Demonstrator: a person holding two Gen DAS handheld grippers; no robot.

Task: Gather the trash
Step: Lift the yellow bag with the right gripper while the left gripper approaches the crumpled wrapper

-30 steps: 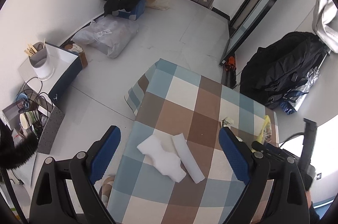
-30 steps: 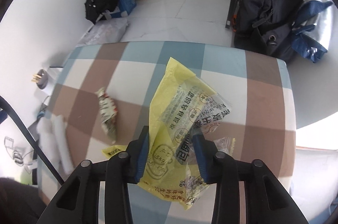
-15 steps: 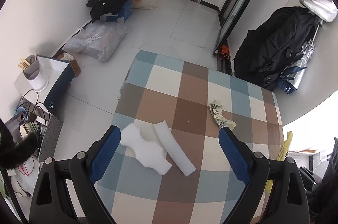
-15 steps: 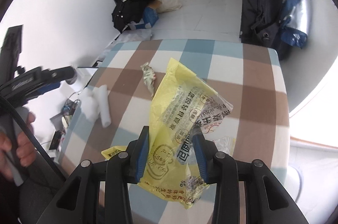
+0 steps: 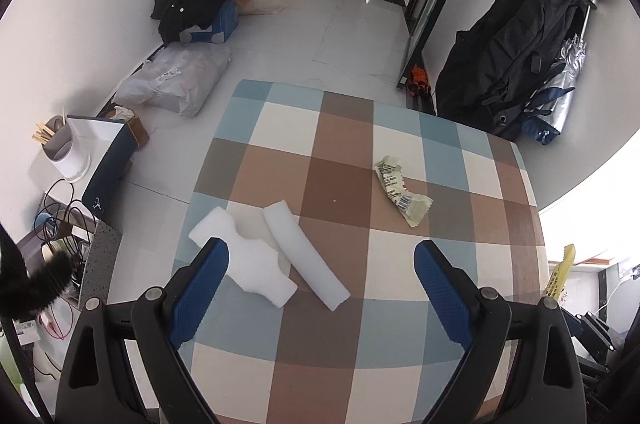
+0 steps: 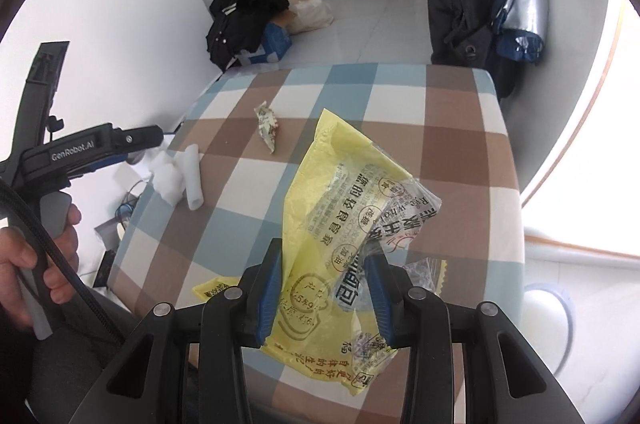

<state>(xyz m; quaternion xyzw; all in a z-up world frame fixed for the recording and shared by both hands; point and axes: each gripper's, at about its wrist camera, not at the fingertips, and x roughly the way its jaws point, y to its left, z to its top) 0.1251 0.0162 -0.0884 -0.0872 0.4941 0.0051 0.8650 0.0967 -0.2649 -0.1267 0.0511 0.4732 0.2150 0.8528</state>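
Down through the left wrist view, my left gripper (image 5: 320,288) hangs over the checked tablecloth (image 5: 344,192) with its blue pads spread wide and nothing between them; two pieces of white foam (image 5: 256,256) lie on the cloth just ahead of the left pad, one a jagged slab, the other a rolled strip (image 5: 304,260) touching it; a crumpled wrapper (image 5: 402,194) lies farther out, toward the right pad's side and well apart from the foam; at the far right edge a sliver of the yellow bag (image 5: 560,272) shows.

Through the right wrist view, my right gripper (image 6: 326,298) pinches the yellow bag (image 6: 340,216) between its pads, the bag standing up above the table with a clear printed wrapper (image 6: 404,220) bunched against it; beyond it the crumpled wrapper (image 6: 267,126) lies on the cloth, and the foam (image 6: 180,178) sits near the table's left edge, close under my left gripper (image 6: 132,140), which my hand (image 6: 36,256) holds.
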